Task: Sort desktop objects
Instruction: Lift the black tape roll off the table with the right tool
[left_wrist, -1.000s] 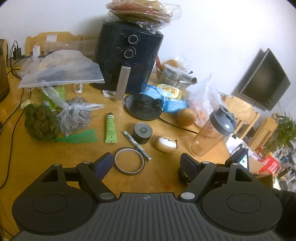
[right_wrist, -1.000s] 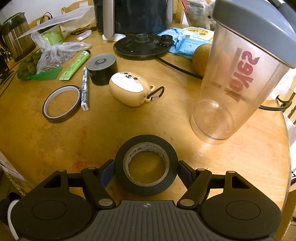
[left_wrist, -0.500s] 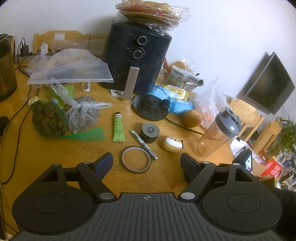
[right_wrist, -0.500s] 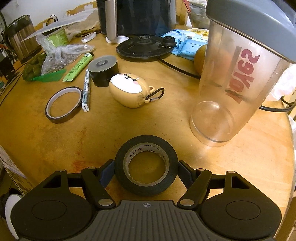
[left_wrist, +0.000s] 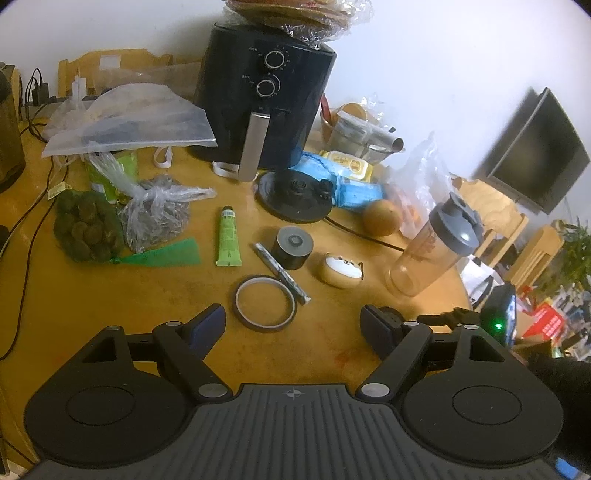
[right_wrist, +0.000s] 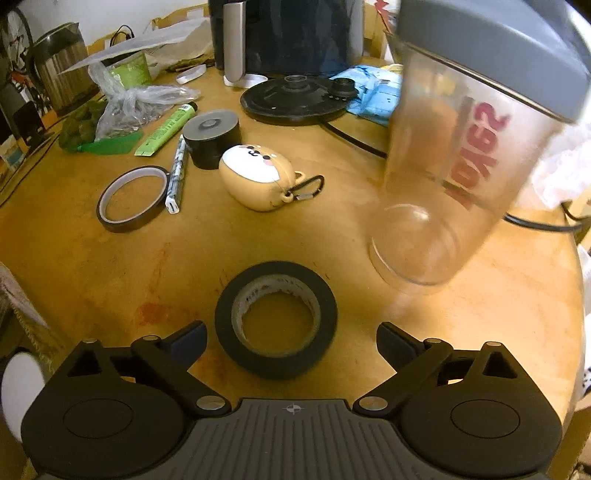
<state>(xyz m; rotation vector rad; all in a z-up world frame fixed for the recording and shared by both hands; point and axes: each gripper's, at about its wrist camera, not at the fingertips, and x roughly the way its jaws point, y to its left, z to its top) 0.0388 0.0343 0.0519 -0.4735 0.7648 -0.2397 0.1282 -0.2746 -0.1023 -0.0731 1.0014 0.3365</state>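
Right wrist view: right gripper (right_wrist: 291, 341) spread wide, jaws just opened, pads clear of the black roll of electrical tape (right_wrist: 276, 319) lying flat between them on the round wooden table (right_wrist: 480, 314). Light, stiff ring, slightly grippy; best pinched across its outer rim. Beyond, clear plastic shaker bottle (right_wrist: 458, 177). Left gripper (left_wrist: 291, 328) open, empty.
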